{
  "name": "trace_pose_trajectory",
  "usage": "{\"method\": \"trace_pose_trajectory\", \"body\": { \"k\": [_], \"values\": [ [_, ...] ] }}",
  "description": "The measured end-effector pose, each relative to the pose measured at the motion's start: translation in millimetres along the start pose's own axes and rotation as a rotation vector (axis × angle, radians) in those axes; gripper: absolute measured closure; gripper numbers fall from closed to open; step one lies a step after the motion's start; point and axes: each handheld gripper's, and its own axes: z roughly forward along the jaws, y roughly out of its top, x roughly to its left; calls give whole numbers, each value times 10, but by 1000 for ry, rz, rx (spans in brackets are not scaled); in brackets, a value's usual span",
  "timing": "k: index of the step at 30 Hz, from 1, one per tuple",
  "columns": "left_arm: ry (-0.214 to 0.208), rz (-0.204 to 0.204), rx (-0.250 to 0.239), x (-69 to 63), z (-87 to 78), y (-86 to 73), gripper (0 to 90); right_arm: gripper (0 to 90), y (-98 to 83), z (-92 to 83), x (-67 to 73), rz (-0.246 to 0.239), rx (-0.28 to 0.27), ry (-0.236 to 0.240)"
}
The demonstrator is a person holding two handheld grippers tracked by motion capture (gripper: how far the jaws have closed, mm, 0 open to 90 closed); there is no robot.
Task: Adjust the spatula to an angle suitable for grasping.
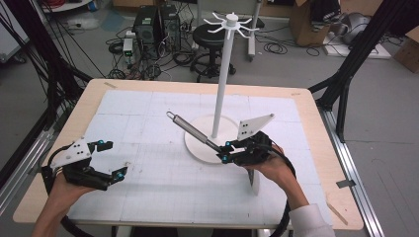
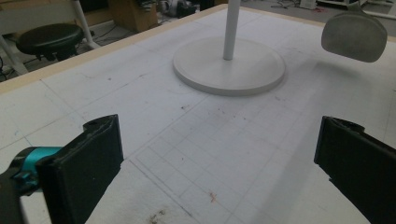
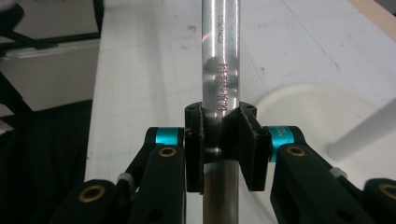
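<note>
On the wide table [image 1: 316,148], covered by a white gridded mat [image 1: 148,148], a white stand [image 1: 223,74] is set a little right of centre, presumably so that both hands can reach it. Its round base [image 1: 202,143] rests flat on the mat, and a ring of hooks [image 1: 230,22] is carried at the top of the pole, evidently so that utensils can be hung there by their loops.

A metal spatula [image 1: 192,131] is held clear of the table, just in front of the stand's base. Its handle is slanted up and to the left with the hanging loop [image 1: 171,116] leading, an attitude that seems chosen to present the loop to a hook. The flat blade [image 2: 355,37] is seen hanging in the air in the left gripper view, and below the right hand in the high view.

The right gripper [image 1: 227,151] is closed tightly on the handle [image 3: 219,70]; in the right gripper view the shaft is pinched between the notched pads [image 3: 243,135], gripped well back from the loop so that end is left free.

The left gripper [image 1: 111,159] is held at the left side of the mat, well apart from the stand, with its jaws spread wide and nothing between them, apparently kept out of the way.
</note>
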Motion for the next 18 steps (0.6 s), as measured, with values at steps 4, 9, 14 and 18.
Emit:
{"method": "trace_pose_trajectory", "body": {
  "k": [4,9,14,18],
  "values": [
    [0,-3,-5,6,-11,-1,17,748,71,-6,5,-2,-43,15],
    [-1,-3,-7,11,-15,1,17,747,138,-34,27,-6,-99,27],
    [-1,-3,-9,12,-18,2,17,747,189,-60,59,-18,-157,29],
    [1,-6,-12,13,-21,1,17,747,224,-73,63,-27,-209,36]
  ]
}}
